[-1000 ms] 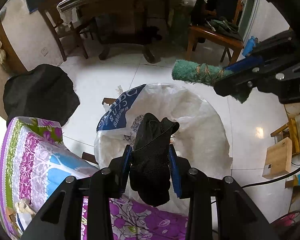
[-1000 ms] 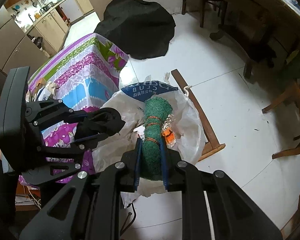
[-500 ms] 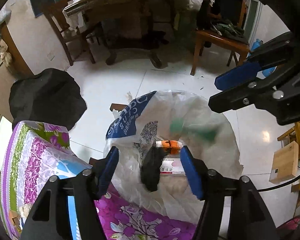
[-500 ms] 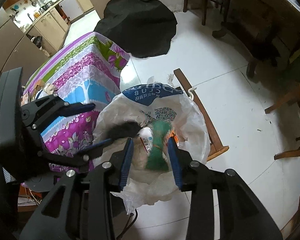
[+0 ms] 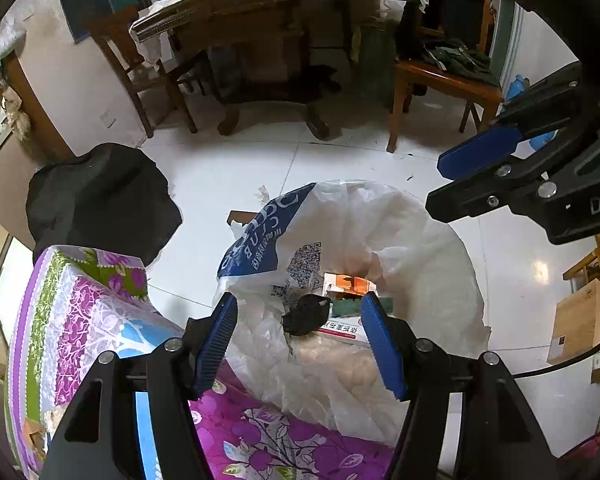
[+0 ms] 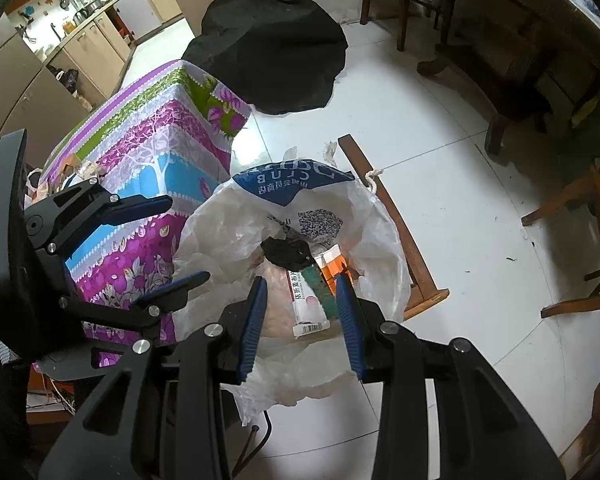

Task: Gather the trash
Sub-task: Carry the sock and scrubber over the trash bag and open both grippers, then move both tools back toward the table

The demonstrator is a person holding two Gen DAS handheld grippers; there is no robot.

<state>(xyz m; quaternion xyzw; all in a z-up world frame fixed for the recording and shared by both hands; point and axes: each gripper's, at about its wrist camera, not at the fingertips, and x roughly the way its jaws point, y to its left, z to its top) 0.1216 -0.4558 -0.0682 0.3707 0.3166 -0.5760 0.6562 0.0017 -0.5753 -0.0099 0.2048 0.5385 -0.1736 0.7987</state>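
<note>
left gripper (image 5: 300,340): released, jaws have just been opening, nothing between the pads, hangs over the bag mouth.
right gripper (image 6: 300,316): released, jaws have just been opening, empty, also over the bag.
trash bag (image 6: 380,240): white plastic with a blue printed band, mouth open, stands on the floor tiles just beside the corner of the floral cloth (image 6: 148,184).
black rag (image 6: 286,252): crumpled, inside the bag near the printed side, no clear long axis.
green scrubber (image 6: 320,288): inside the bag, long axis runs from the near rim toward the far rim, beside a white tube (image 6: 304,300) lying the same way, orange box (image 6: 332,266) at its far end.
step: both drops look done.
risk: thin bag walls sag, rim may fold in or the bag tip if a gripper snags it while pulling out; cable (image 6: 260,436) under the near rim could catch.
</note>
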